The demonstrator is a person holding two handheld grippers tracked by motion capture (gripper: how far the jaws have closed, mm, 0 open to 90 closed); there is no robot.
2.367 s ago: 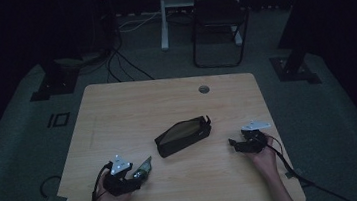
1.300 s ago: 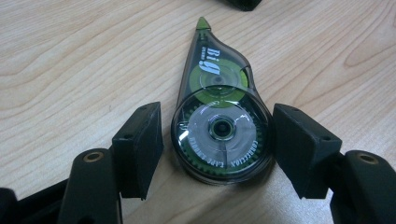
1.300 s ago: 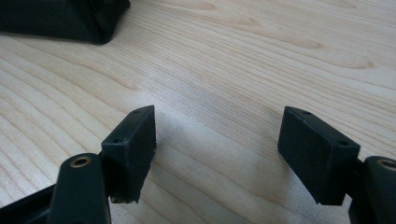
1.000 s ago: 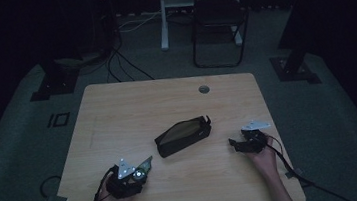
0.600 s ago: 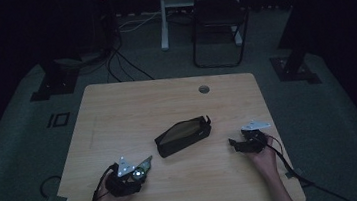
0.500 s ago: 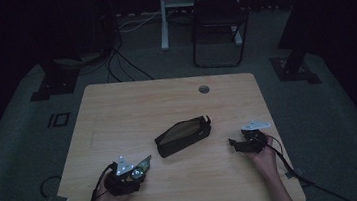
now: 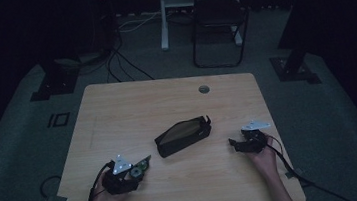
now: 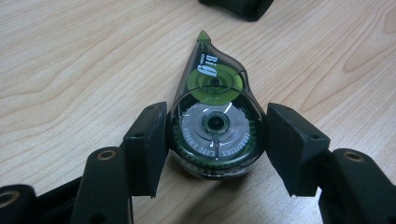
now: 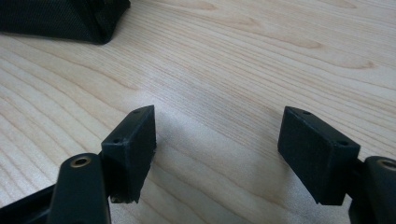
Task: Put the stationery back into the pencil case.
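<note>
A green and clear correction tape dispenser lies flat on the wooden table, tip pointing away toward the pouch. My left gripper is shut on its round body, both pads pressing its sides. In the high view this gripper and the dispenser sit near the front left of the table. A black zipped pouch lies at the table's middle. My right gripper rests at the front right, to the right of the pouch; its jaws stand open over bare wood.
A round cable hole sits near the table's far edge. Behind the table stand a dark chair and a white post, with cables on the floor. A corner of the pouch shows in the right gripper view.
The left hand has shifted only slightly with the dispenser in its jaws. The right gripper and the pouch have stayed in place.
</note>
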